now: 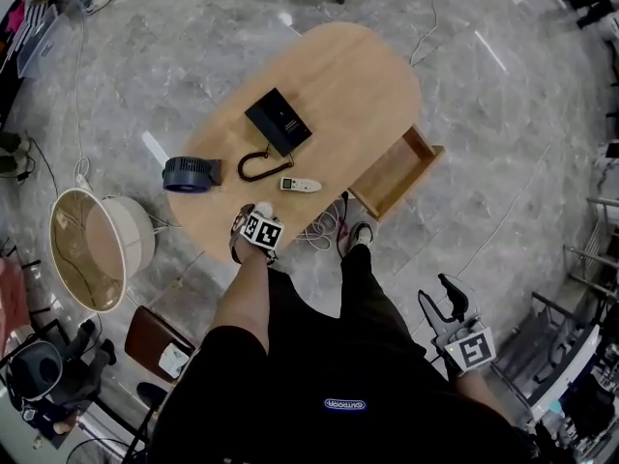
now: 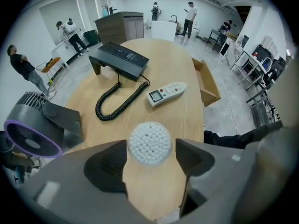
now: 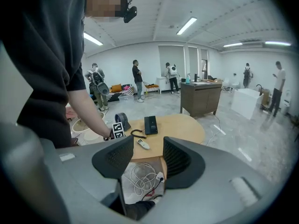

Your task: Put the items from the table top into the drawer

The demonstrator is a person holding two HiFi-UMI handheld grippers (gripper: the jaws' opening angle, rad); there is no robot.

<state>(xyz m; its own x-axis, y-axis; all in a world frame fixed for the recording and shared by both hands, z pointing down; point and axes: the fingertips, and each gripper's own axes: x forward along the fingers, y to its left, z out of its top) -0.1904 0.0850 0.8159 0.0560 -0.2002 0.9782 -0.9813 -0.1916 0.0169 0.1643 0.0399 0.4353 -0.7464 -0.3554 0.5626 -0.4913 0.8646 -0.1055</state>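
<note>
On the oval wooden table (image 1: 358, 75) lie a black desk phone (image 1: 279, 121) with its coiled cord (image 1: 253, 167), a white remote (image 1: 300, 185) and a blue fan (image 1: 191, 174). My left gripper (image 1: 257, 217) sits at the table's near edge. It is open, with a white round bobbled thing (image 2: 149, 142) resting on the tabletop between its fingertips. The phone (image 2: 119, 59), the remote (image 2: 167, 93) and the fan (image 2: 35, 127) lie beyond it. The drawer (image 1: 401, 172) stands pulled out at the right. My right gripper (image 1: 443, 296) hangs low beside the person, open and empty.
A white lampshade-like basket (image 1: 97, 249) and a brown stool (image 1: 160, 344) stand on the floor left of the table. White cables (image 1: 314, 228) lie on the floor by the person's shoe (image 1: 360, 232). Several people stand in the far room.
</note>
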